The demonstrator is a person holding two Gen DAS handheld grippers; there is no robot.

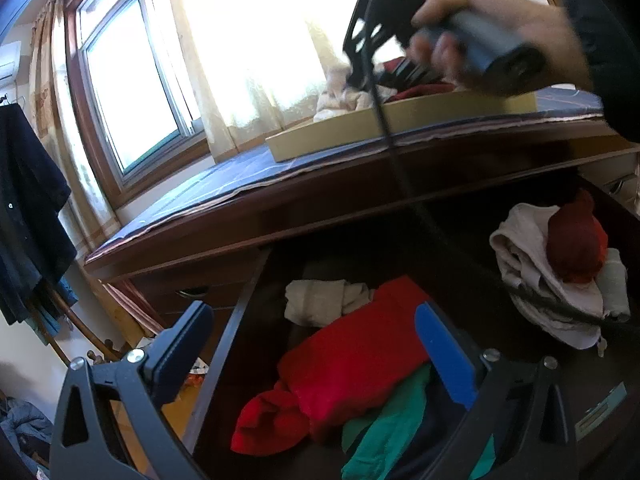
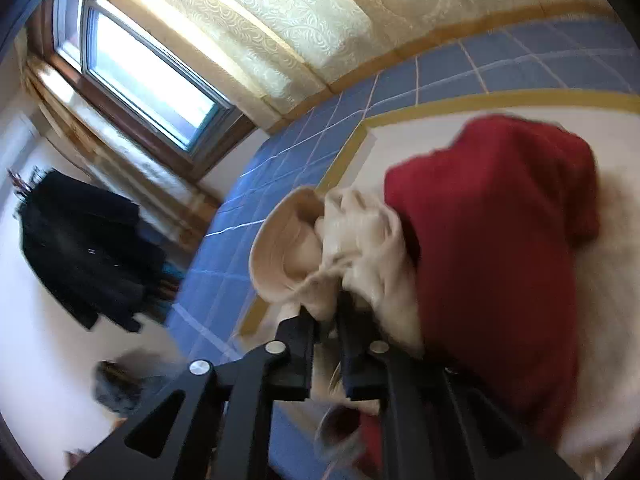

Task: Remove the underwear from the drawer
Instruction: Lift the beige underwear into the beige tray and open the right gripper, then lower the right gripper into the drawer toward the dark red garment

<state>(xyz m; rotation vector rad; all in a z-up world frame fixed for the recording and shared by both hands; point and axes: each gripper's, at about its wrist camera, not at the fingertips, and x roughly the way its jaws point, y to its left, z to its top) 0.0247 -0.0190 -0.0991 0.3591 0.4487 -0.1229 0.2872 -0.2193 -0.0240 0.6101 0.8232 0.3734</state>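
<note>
Soft, light, limp underwear [image 2: 352,236]: pinch at a bunched fold; right gripper [image 2: 326,316] fingers narrowly parted, apparently gripping cream cloth; left gripper [image 1: 316,344] fingers wide, empty.

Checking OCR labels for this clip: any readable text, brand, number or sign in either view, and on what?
No text can be read in either view.
Teal sticker on the left hand-held gripper: print too small and blurred to read.
Tray, clothes and grid mat: no lettering visible.
</note>
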